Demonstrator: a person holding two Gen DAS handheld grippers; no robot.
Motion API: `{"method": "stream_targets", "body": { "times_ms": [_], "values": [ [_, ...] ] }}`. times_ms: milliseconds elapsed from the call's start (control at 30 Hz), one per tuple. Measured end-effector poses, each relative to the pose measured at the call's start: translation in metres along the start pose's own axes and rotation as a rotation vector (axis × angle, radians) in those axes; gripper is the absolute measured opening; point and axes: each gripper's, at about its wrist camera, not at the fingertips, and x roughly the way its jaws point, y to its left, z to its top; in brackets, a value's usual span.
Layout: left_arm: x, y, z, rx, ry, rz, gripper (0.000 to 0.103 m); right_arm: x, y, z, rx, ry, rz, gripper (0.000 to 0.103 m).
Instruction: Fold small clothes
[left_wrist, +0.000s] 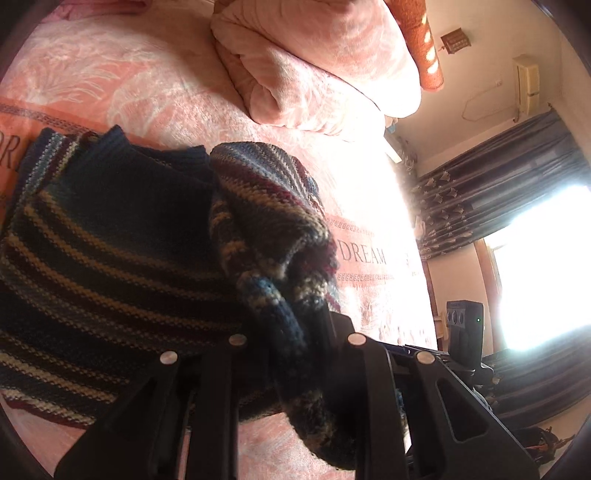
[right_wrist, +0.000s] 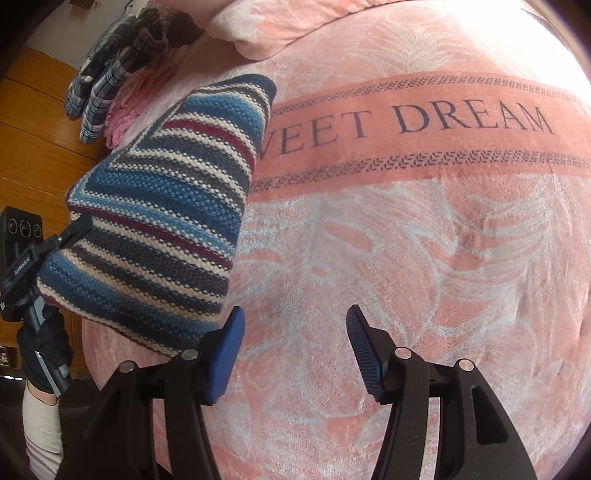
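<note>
A small striped knit sweater (left_wrist: 110, 251) in blue, cream, grey and dark red lies on the pink bed cover (left_wrist: 166, 92). My left gripper (left_wrist: 295, 354) is shut on a bunched fold of it, and the knit hides the fingertips. In the right wrist view the same sweater (right_wrist: 166, 206) sits at the left, partly folded over itself, with the left gripper (right_wrist: 79, 225) at its left edge in a gloved hand (right_wrist: 44, 350). My right gripper (right_wrist: 295, 347) hovers open over bare bed cover (right_wrist: 406, 258) just right of the sweater, its blue pads (right_wrist: 227, 354) holding nothing.
A folded pink blanket (left_wrist: 314, 66) lies at the far end of the bed. A plaid garment (right_wrist: 118, 48) and a pink one (right_wrist: 129, 99) sit near the bed's far left edge by a wooden wall. Dark curtains (left_wrist: 498, 177) and a bright window stand at the right.
</note>
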Motion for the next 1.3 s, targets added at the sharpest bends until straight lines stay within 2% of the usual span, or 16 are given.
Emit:
{"method": "stream_targets", "body": {
  "times_ms": [333, 400, 467, 567, 667, 800, 867, 933, 967, 1133, 1167, 1200, 1233, 1267, 1300],
  "values": [
    [-0.093, 0.075, 0.01, -0.119, -0.139, 0.025, 0.017, 0.015, 0.021, -0.011, -0.079, 0.039, -0.024, 0.058],
    [-0.113, 0.107, 0.006, -0.127, -0.123, 0.026, 0.017, 0.016, 0.028, -0.013, -0.092, 0.041, -0.019, 0.058],
    [-0.111, 0.13, 0.0, -0.123, -0.088, 0.052, 0.017, 0.018, 0.035, -0.016, -0.097, 0.04, 0.003, 0.058],
    [-0.097, 0.155, -0.006, -0.095, -0.021, 0.121, 0.018, 0.022, 0.052, -0.019, -0.09, 0.037, 0.082, 0.059],
    [-0.08, 0.178, -0.016, -0.137, 0.042, 0.138, 0.022, 0.031, 0.076, -0.018, -0.075, 0.02, 0.177, 0.06],
    [-0.087, 0.172, -0.017, -0.109, 0.055, 0.144, 0.031, 0.05, 0.101, -0.015, -0.027, 0.011, 0.276, 0.067],
    [-0.1, 0.166, -0.018, -0.084, 0.058, 0.132, 0.037, 0.061, 0.111, -0.014, -0.006, 0.029, 0.31, 0.068],
    [-0.114, 0.16, -0.023, -0.07, 0.053, 0.1, 0.055, 0.072, 0.12, -0.014, -0.017, 0.051, 0.288, 0.069],
    [-0.117, 0.157, -0.026, -0.065, 0.065, 0.094, 0.059, 0.076, 0.123, -0.014, -0.025, 0.059, 0.279, 0.071],
    [-0.117, 0.147, -0.049, -0.041, 0.121, 0.093, 0.062, 0.097, 0.124, -0.017, 0.012, 0.107, 0.3, 0.071],
    [-0.114, 0.147, -0.053, -0.036, 0.129, 0.118, 0.062, 0.101, 0.124, -0.017, 0.017, 0.119, 0.299, 0.069],
    [-0.111, 0.146, -0.055, -0.028, 0.133, 0.147, 0.056, 0.106, 0.125, -0.018, 0.016, 0.134, 0.302, 0.056],
    [-0.107, 0.148, -0.056, -0.02, 0.141, 0.174, 0.038, 0.108, 0.125, -0.019, 0.015, 0.143, 0.307, 0.045],
    [-0.104, 0.151, -0.058, -0.02, 0.147, 0.187, 0.029, 0.107, 0.126, -0.02, 0.01, 0.135, 0.309, 0.041],
    [-0.103, 0.155, -0.057, -0.03, 0.153, 0.197, 0.023, 0.103, 0.127, -0.02, -0.003, 0.129, 0.318, 0.031]
  ]
}}
